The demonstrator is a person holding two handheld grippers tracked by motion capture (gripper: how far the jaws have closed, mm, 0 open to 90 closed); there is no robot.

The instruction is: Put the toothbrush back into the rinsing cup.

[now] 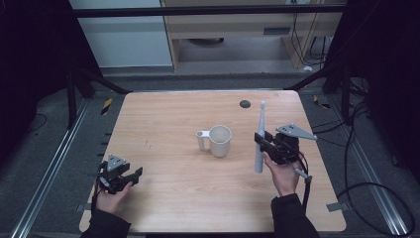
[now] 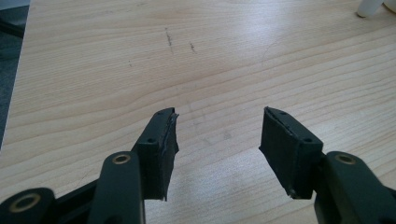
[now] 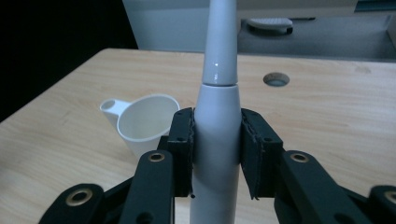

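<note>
Right gripper (image 1: 261, 141) pinching upright toothbrush (image 1: 259, 136) beside cup (image 1: 220, 141); left gripper (image 1: 132, 174) spread, seemingly near table (image 1: 163, 198) edge.

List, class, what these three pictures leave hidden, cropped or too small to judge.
- Toothbrush head: cut off by the top edge of the right gripper view; too small in the high view to show bristles.
- Cup inside: its bottom is hidden by its own wall in the high view.
- Cup in the left gripper view: cropped by the top right corner.
- Toothbrush base: below the right gripper jaws, off frame.
</note>
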